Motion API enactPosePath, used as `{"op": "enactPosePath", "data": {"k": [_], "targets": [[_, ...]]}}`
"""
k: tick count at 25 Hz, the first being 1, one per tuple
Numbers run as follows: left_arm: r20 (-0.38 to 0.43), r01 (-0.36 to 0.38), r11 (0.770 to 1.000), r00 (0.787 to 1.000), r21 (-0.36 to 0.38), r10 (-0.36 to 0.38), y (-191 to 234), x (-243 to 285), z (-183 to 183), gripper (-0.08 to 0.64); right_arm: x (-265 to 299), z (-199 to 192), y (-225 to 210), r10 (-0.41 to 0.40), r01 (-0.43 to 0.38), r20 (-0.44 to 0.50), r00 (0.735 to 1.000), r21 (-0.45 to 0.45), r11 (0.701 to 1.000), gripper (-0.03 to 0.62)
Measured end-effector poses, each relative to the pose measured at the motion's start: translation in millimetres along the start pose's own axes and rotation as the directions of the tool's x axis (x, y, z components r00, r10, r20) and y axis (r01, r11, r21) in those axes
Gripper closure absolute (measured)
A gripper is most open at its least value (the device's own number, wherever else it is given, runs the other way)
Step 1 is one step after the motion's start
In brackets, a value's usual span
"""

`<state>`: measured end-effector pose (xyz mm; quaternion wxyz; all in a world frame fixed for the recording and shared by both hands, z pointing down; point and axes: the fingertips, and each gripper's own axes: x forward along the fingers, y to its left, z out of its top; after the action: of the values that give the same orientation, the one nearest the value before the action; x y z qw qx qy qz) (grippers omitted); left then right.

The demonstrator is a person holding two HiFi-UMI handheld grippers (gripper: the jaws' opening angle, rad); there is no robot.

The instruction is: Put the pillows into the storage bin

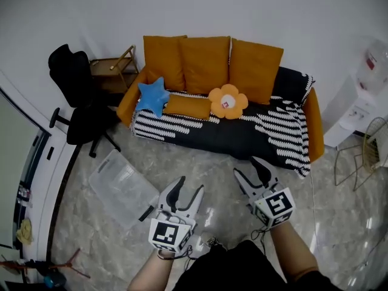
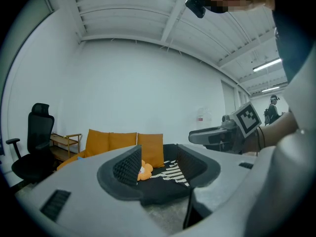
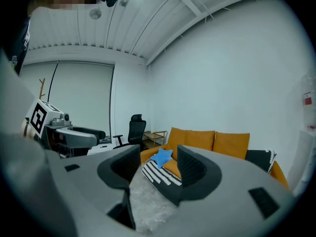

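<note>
On the orange sofa [image 1: 312, 126] lie a blue star pillow [image 1: 153, 96], an orange bolster pillow [image 1: 187, 106] and an orange flower pillow [image 1: 228, 101], with three orange back cushions [image 1: 206, 62] behind them. A clear storage bin [image 1: 123, 188] lies on the floor at the left. My left gripper [image 1: 187, 193] hovers over the floor beside the bin, open and empty. My right gripper [image 1: 253, 170] hangs just short of the sofa's front edge, open and empty too. The flower pillow [image 2: 144, 170] shows between the left jaws far off; the star pillow [image 3: 162, 156] shows between the right jaws.
A black office chair [image 1: 82, 99] and a wooden side table [image 1: 113, 71] stand left of the sofa. A white water dispenser [image 1: 359, 105] and a wire rack [image 1: 370, 153] stand at the right. A black-and-white striped throw [image 1: 276, 129] covers the sofa seat. The floor is pale marble tile.
</note>
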<state>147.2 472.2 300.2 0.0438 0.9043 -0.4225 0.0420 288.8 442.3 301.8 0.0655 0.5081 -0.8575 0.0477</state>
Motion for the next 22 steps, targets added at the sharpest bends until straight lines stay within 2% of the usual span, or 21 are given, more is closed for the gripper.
{"op": "enactPosePath", "data": {"k": [4, 11, 17, 22], "targets": [[0.001, -0.004, 1.000, 1.000, 0.013, 0.004, 6, 5, 1, 0.328, 14, 4, -1, 0.027, -0.027, -0.005, 1.000, -0.018, 0.999, 0.287], [-0.016, -0.065, 0.998, 0.998, 0.010, 0.066, 17, 32, -1, 0.311, 46, 0, -28, 0.082, -0.082, -0.009, 0.997, -0.014, 0.997, 0.215], [-0.081, -0.132, 0.991, 0.988, -0.005, 0.131, 21, 76, 7, 0.307, 83, 1, -66, 0.177, -0.177, -0.013, 0.984, -0.018, 0.984, 0.198], [-0.028, -0.167, 0.985, 0.986, -0.033, 0.167, 17, 124, 12, 0.307, 101, -1, -108, 0.233, -0.233, -0.019, 0.972, -0.019, 0.972, 0.196]]}}
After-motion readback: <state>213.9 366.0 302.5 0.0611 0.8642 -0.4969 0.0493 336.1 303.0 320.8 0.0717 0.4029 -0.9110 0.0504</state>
